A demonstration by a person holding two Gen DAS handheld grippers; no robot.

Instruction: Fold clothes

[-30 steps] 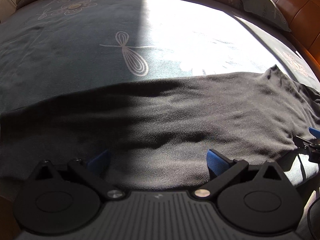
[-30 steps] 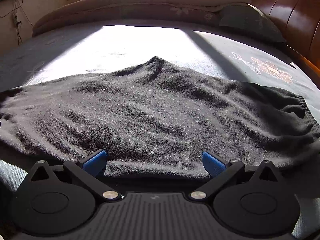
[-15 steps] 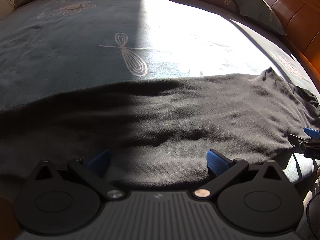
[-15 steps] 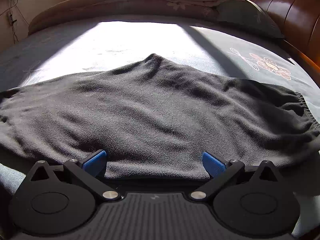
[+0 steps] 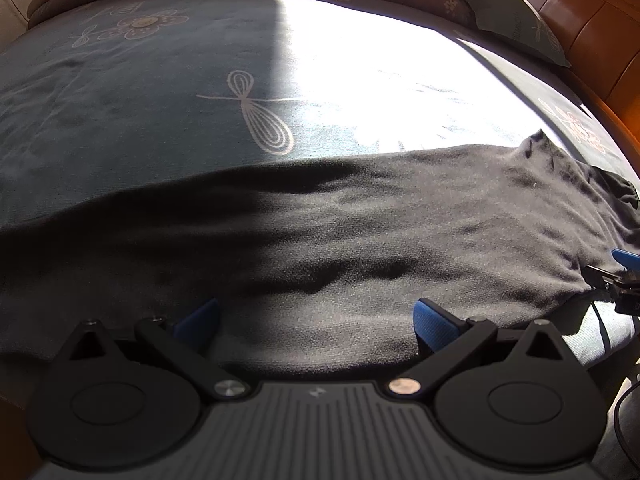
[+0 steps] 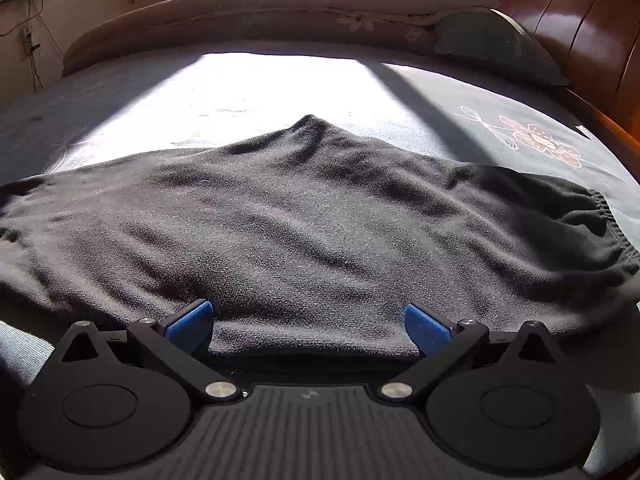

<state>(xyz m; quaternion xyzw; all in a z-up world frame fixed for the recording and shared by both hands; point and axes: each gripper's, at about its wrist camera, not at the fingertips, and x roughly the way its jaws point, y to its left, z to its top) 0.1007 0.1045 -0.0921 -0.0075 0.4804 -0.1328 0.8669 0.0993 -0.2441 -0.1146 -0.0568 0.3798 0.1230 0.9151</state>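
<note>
A black fleece garment [image 5: 360, 240] [image 6: 304, 220] lies spread flat across a grey-blue bed. An elastic waistband [image 6: 600, 216] shows at its right end in the right wrist view. My left gripper [image 5: 316, 320] is open, its blue pads wide apart over the garment's near hem. My right gripper [image 6: 308, 322] is open too, its blue pads [image 6: 190, 322] straddling the near hem further along. The right gripper's tip [image 5: 620, 276] shows at the right edge of the left wrist view. Neither holds cloth.
The bedspread [image 5: 140, 120] carries dragonfly and flower prints, with a bright sunlit patch [image 6: 260, 88] beyond the garment. A rolled quilt [image 6: 320, 4] and a pillow [image 6: 496, 44] lie at the far side. A wooden headboard [image 6: 580, 32] rises on the right.
Both views shifted only slightly; the garment lies as before and both grippers stay open at the near hem.
</note>
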